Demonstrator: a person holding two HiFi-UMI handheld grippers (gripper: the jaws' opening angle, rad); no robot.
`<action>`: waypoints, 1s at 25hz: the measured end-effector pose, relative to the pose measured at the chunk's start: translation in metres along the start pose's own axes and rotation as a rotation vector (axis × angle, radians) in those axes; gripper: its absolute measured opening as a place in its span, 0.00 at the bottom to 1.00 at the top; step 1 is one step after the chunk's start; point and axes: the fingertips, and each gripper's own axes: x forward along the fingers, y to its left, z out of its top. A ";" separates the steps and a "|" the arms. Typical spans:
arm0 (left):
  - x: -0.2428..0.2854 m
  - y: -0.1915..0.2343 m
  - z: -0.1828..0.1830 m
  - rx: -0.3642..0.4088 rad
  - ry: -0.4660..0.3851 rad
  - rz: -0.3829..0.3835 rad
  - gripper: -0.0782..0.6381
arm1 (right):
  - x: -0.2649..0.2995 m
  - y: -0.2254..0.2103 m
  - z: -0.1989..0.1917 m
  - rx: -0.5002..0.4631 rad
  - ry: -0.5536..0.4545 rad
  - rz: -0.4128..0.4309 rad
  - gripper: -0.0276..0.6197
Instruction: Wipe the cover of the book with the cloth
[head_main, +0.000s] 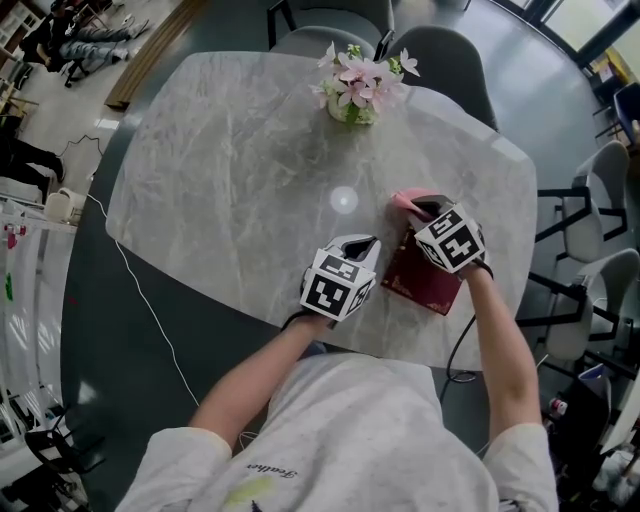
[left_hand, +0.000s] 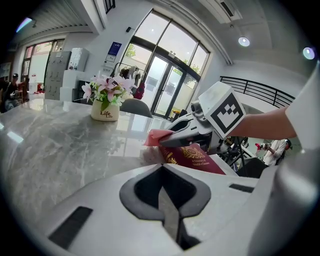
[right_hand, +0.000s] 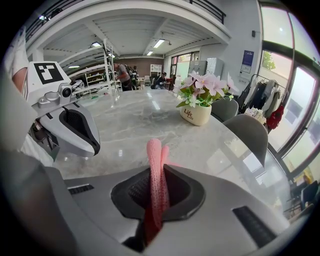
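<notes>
So, starting on the left: the left gripper (head_main: 358, 248) sits low over the marble table (head_main: 230, 170), just beside the left edge of the maroon book (head_main: 420, 282). In its own view the left gripper (left_hand: 161, 185) has its jaws pressed together with nothing in them. The book (left_hand: 192, 157) is ahead and a bit to the right, clear of the fingertips.

The book lies flat near the table's near-right edge, gold crest up. The flower pot (head_main: 352, 110) is well apart from it at the far side.

Over on the right, the right gripper (head_main: 425, 208) hangs above the far end of the cover, clamped on the pink cloth (head_main: 405, 200). The right gripper view shows that cloth (right_hand: 153, 150) as a folded strip pinched between the jaws of the right gripper (right_hand: 156, 172), sticking out past the tips. From the left gripper view the cloth (left_hand: 157, 136) sits at the book's far corner. Can't tell if it's actually pressing on the cover.
</notes>
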 end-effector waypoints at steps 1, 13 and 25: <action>-0.001 0.000 0.000 0.002 -0.001 -0.001 0.12 | -0.001 0.002 0.000 0.002 -0.001 0.000 0.07; -0.009 -0.005 0.000 0.022 -0.006 -0.015 0.12 | -0.005 0.021 -0.003 0.015 -0.004 -0.002 0.07; -0.017 -0.010 0.000 0.045 -0.012 -0.033 0.12 | -0.009 0.041 -0.006 0.021 -0.003 -0.003 0.07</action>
